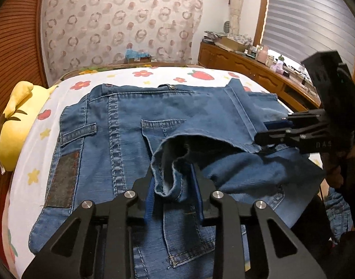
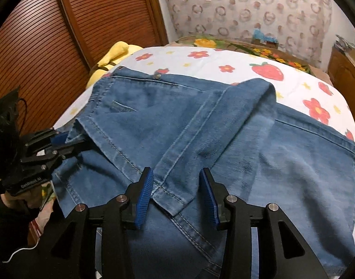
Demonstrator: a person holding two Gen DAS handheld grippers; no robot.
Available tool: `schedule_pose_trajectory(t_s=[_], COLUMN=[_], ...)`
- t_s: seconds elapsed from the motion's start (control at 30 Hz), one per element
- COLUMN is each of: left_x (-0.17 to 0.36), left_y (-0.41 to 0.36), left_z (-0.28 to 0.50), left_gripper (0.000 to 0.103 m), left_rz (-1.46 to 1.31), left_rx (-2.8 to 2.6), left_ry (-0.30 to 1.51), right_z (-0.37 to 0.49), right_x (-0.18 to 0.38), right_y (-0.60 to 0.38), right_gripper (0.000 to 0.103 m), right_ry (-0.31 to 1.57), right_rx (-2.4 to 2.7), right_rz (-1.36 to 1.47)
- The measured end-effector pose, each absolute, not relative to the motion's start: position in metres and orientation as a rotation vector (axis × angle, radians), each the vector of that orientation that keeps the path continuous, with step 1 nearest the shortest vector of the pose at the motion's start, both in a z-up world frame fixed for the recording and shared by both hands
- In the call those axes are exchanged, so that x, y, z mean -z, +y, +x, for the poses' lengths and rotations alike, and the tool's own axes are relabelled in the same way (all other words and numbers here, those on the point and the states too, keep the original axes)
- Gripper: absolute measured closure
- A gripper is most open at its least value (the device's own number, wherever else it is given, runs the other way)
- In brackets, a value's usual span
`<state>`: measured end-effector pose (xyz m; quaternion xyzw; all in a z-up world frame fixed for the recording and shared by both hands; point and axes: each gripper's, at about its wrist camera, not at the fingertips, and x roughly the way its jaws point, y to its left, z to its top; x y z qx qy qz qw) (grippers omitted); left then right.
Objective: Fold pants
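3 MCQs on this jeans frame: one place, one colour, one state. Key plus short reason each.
1. The yellow plush toy lies:
A. at the bed's edge by the brown slatted door
B. on the jeans
C. on the wooden dresser

2. The gripper pads are:
A. red
B. blue
C. green

3. The blue denim jeans are:
A. hanging
B. rolled up
C. spread on the flower-and-strawberry print sheet, hem folded over

Key: A, plush beside the door; B, ribbed pads show blue; C, the left gripper and right gripper both straddle the hem over flat denim.

left claw (image 1: pixel 175 190) with blue pads parted wide, right claw (image 2: pixel 177 195) likewise parted, both low and level
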<state>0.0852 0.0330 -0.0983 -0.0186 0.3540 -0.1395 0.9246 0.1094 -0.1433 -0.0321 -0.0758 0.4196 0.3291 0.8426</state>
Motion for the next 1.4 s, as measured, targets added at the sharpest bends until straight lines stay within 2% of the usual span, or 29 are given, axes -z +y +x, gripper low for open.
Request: schedule_pose_trajectory(t_s=[0.07,0.1,0.17,0.53,0.7,0.83,1.4], left_x=[0.098,0.097,0.092,0.029,0.014,0.018,0.075], left_y=[0.033,0.034,0.035,0.043,0.065,0.085,0.129], left_z=[0.086,0.085,0.081,0.035,0.02,0.015,0.017], left_gripper=[0.086,0.092,0.095,0.098,0.098,0.098,0.098], left_rz=[-0.037,-0.038,-0.044,-0.078,-0.084,-0.102,-0.168], left_rx=[0.288,0.285,0.296,0.291,0.251,0.205,0.132], left_ry=[0.723,0.718,0.698,0.501,0.476,0.487,0.627], right_z=[0.11,0.11,0.109,0.1,0.099,0.101,0.178], right_x=[0.033,0.034,0.031,-0.032,-0.062,-0.068,-0.032], right_y=[-0.143,-0.144,-0.148,-0.158,-0.138,-0.113,0.006], right_gripper=[0.096,0.099,0.1,0.101,0.101,0.101,0.101], right_ry=[0.882,0.875,0.852,0.656,0.586,0.574,0.695], right_rx=[-0.717,-0.724,-0.732,-0.741,-0.777,-0.817,-0.876], right_rz=[-0.16,-0.154,-0.142,-0.139,-0.172,-0.208,-0.332])
